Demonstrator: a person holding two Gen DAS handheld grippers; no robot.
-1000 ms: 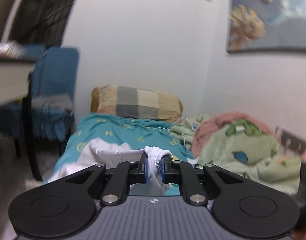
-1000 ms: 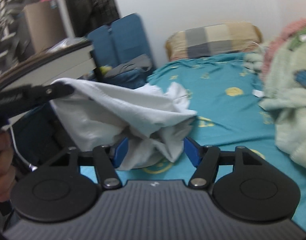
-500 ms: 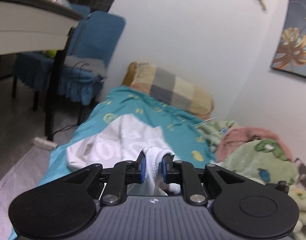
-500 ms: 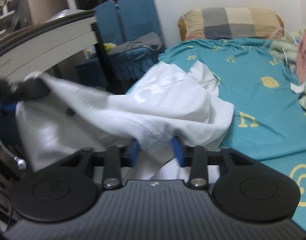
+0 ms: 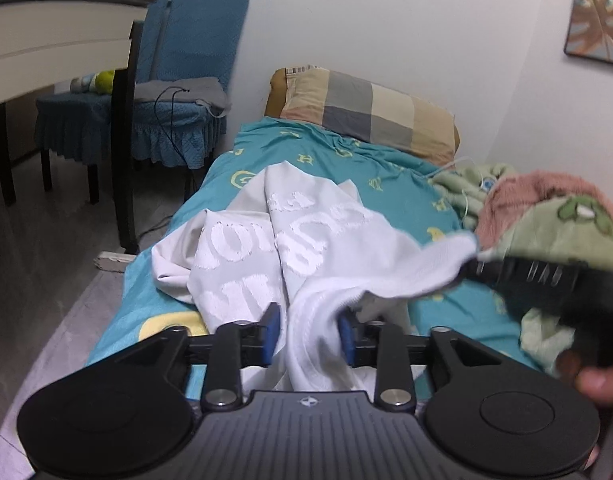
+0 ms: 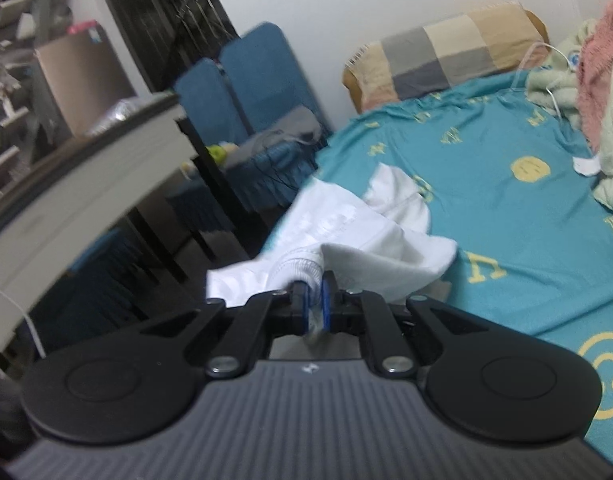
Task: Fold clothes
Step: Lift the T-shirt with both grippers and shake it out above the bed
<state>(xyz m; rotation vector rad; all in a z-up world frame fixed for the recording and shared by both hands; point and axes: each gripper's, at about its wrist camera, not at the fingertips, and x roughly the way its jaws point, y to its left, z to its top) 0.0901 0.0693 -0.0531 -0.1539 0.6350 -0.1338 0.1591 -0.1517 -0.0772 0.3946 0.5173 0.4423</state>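
A bed (image 5: 390,196) covered by a teal sheet with yellow motifs is seen. A checked pillow (image 5: 366,112) is laid at its 12 o'clock end. A white garment (image 5: 290,240) is spread near the 9 o'clock edge, and green and pink blankets (image 5: 554,216) are heaped at 3 o'clock.

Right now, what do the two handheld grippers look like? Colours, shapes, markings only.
Both match. The left gripper and right gripper each have a dark grey ribbed body with a small white emblem, two round black side discs, black linkage arms on silver pivot screws, and blue pads on the fingers. No cables or sleeves show.
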